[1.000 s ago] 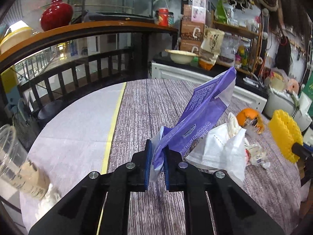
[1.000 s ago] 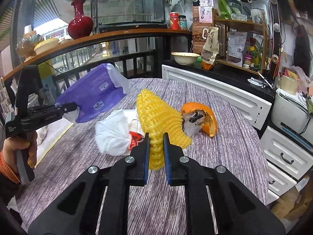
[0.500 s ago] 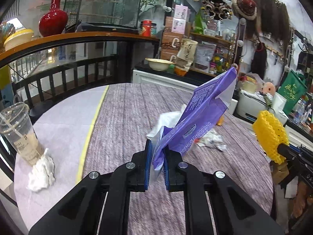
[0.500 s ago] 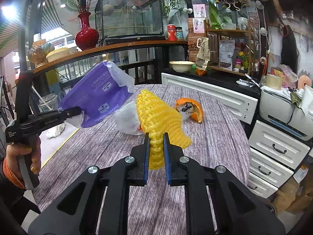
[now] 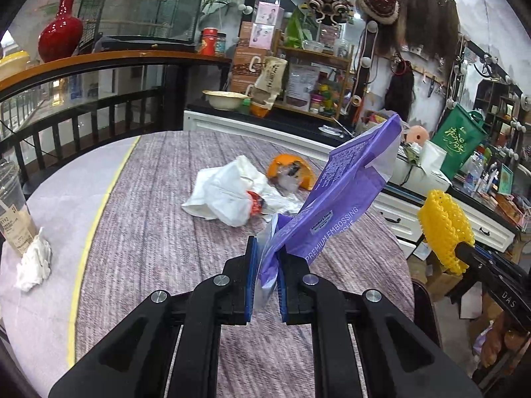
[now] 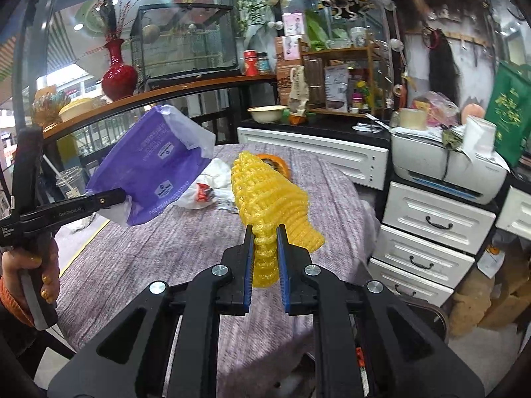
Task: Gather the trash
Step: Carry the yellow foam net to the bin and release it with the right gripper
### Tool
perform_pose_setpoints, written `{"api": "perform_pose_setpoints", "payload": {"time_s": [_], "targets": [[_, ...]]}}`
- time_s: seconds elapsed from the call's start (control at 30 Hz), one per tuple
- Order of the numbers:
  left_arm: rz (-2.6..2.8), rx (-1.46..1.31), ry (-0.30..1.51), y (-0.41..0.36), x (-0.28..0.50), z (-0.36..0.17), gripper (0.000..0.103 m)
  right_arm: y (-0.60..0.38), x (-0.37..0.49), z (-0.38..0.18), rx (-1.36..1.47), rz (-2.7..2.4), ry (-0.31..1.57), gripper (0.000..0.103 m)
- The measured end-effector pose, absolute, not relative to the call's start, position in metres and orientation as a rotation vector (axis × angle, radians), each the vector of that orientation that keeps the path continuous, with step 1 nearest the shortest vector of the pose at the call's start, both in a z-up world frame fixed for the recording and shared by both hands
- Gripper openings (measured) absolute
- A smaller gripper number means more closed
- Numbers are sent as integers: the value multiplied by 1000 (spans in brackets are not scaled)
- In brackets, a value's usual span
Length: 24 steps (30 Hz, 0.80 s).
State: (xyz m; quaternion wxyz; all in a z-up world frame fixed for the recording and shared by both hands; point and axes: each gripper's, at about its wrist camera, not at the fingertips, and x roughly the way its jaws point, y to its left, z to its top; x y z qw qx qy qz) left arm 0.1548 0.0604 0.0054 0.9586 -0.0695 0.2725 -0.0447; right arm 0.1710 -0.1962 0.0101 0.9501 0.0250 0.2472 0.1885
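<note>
Both pairs of jaws are clamped on trash at the bottom centre of their own views: the left gripper (image 5: 265, 278) pinches the lower corner of a purple tissue wrapper (image 5: 351, 199) that rises toward the upper right, and the right gripper (image 6: 264, 262) pinches the narrow end of a yellow foam fruit net (image 6: 268, 195), both lifted clear of the table (image 5: 159, 232). Beyond them, mid-frame on the grey woven cloth, lie a crumpled white plastic bag (image 5: 222, 192) and, just behind it, an orange peel (image 5: 292, 172). At the left edge a clear plastic cup (image 5: 15, 209) with some pale drink in it stands beside a wad of white tissue (image 5: 35, 262). Farther back, a cream bowl (image 5: 222, 98) sits on a dark counter, and a red vase (image 5: 61, 33) stands on the wooden rail at upper left. White drawers (image 6: 431, 232) fill the right of the right wrist view.
</note>
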Motion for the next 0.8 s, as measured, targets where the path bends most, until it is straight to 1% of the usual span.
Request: {"api": "perform_pose_setpoints", "payload": {"time_s": [0.33, 0.8], "targets": [[-168, -108, 554, 11, 150, 6, 12, -274, 163, -23, 169, 199, 564, 14], [-294, -54, 603, -67, 158, -9, 12, -355, 172, -102, 313, -28, 721, 14]]}}
